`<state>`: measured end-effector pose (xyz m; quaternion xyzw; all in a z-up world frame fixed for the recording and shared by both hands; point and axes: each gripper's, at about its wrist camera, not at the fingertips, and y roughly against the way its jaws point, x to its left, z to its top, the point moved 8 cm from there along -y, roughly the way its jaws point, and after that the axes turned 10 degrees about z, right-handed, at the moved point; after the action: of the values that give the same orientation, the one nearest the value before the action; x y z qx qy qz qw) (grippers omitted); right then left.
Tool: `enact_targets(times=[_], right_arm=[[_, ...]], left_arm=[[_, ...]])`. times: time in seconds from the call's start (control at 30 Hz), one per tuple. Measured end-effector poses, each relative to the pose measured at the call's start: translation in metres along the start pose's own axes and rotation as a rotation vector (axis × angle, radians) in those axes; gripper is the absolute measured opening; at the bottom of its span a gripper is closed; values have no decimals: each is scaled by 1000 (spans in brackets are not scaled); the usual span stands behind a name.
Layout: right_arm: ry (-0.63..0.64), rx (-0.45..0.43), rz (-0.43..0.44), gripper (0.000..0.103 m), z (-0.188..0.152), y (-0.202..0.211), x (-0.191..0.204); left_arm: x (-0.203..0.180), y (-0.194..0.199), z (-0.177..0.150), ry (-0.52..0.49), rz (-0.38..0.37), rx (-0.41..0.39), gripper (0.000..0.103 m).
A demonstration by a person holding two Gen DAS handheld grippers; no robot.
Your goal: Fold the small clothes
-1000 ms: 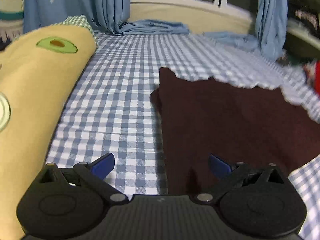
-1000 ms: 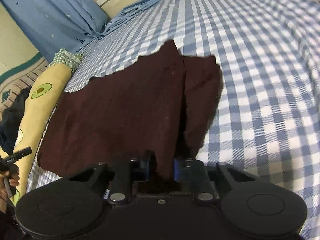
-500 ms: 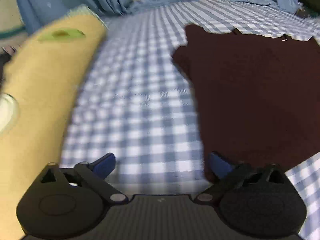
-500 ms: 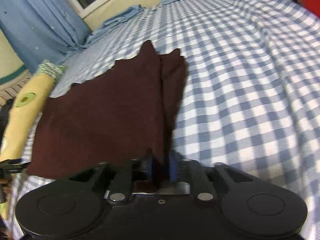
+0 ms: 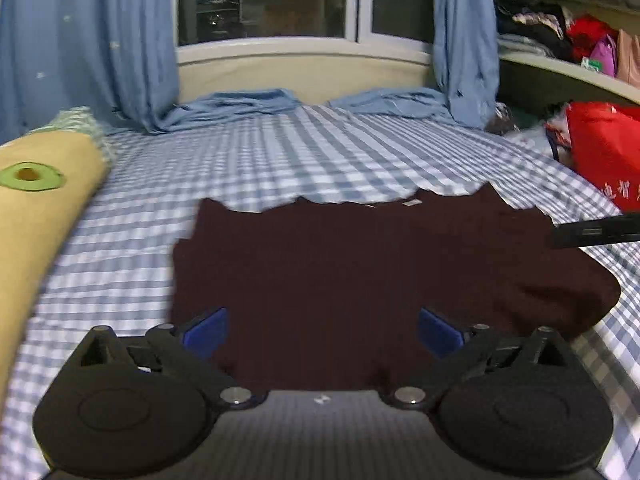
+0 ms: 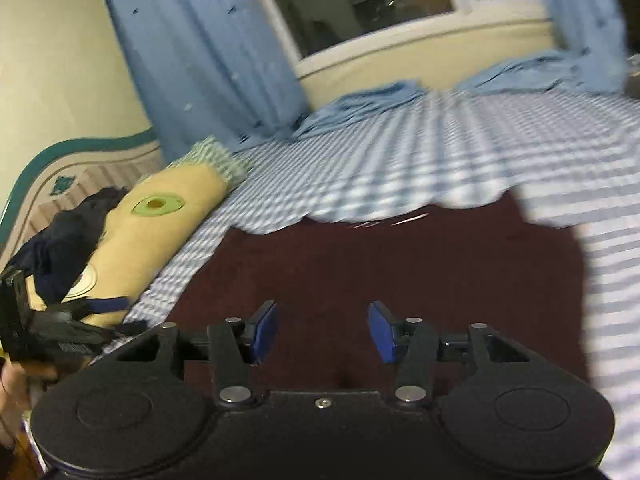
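Observation:
A dark maroon garment lies flat on the blue-checked bed; it also shows in the right wrist view. My left gripper is open and empty over the garment's near edge. My right gripper is open and empty, just above the garment's near part. The right gripper's black body shows at the right edge of the left wrist view. The left gripper shows at the left edge of the right wrist view.
A yellow avocado-print pillow lies along the left side of the bed. Blue curtains hang at the window behind. A red bag and shelves of clothes stand at the right. Dark clothing lies beside the pillow.
My right gripper has let go of the garment and opened; the garment now lies flat. Both grippers have tilted up and the left has moved over the garment's near edge.

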<state>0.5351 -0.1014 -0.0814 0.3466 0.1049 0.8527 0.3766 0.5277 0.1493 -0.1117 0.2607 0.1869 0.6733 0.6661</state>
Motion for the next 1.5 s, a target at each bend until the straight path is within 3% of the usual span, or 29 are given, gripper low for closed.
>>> enact_targets(times=[0.1, 0.2, 0.27, 0.3, 0.37, 0.47, 0.6, 0.63, 0.67, 0.7, 0.77, 0.87, 0.93, 1.0, 1.1, 1.17, 1.27, 1.33, 1.37, 1.5], right_arm=[[-53, 27, 25, 53, -2, -62, 5], [-189, 92, 97, 53, -15, -102, -7], [-207, 161, 78, 49, -30, -120, -21], [-176, 182, 27, 25, -37, -121, -29], [-158, 168, -6, 0, -39, -113, -46], [-234, 111, -60, 0, -34, -84, -83], [-237, 56, -159, 0, -35, -44, -119], [-237, 37, -165, 1, -34, -31, -121], [-203, 34, -221, 18, -34, -20, -117], [-137, 31, -253, 42, -35, -11, -107], [-66, 12, -211, 55, -42, -3, -75], [-31, 15, -99, 55, -60, -9, -37], [-28, 34, -102, 56, -71, -17, -32], [-57, 43, -147, 55, -84, -15, -47], [-135, 20, -159, 43, -93, 9, -79], [-188, 5, -161, 34, -101, 33, -99], [-226, 7, -188, 34, -100, 48, -118], [-219, 19, -196, 47, -104, 59, -118], [-197, 19, -215, 60, -103, 63, -114], [-98, -24, -206, 69, -93, 81, -82]], left_arm=[[-30, -28, -6, -20, -2, 42, 102], [-29, -57, -35, -88, 82, 137, 103], [-17, -56, -51, -61, 42, 132, 103], [-11, -53, -57, -52, 38, 136, 103], [1, -43, -67, -108, 68, 123, 103], [22, -32, -79, -127, 95, 121, 103], [36, -15, -82, -90, 109, 133, 103], [38, -11, -80, -70, 113, 134, 103], [39, -7, -76, -56, 119, 132, 102], [35, 0, -72, -59, 127, 113, 100], [23, 10, -62, -92, 122, 68, 100], [8, 13, -55, -89, 94, 47, 100], [15, 6, -60, -80, 125, 72, 100], [37, 2, -71, -64, 183, 92, 100], [77, 8, -89, 41, 169, 118, 103], [106, 12, -103, 49, 274, 147, 102], [137, 23, -119, 111, 313, 168, 98], [150, 34, -121, 147, 328, 148, 98], [155, 39, -119, 160, 337, 134, 98], [157, 39, -95, 191, 314, 83, 99]])
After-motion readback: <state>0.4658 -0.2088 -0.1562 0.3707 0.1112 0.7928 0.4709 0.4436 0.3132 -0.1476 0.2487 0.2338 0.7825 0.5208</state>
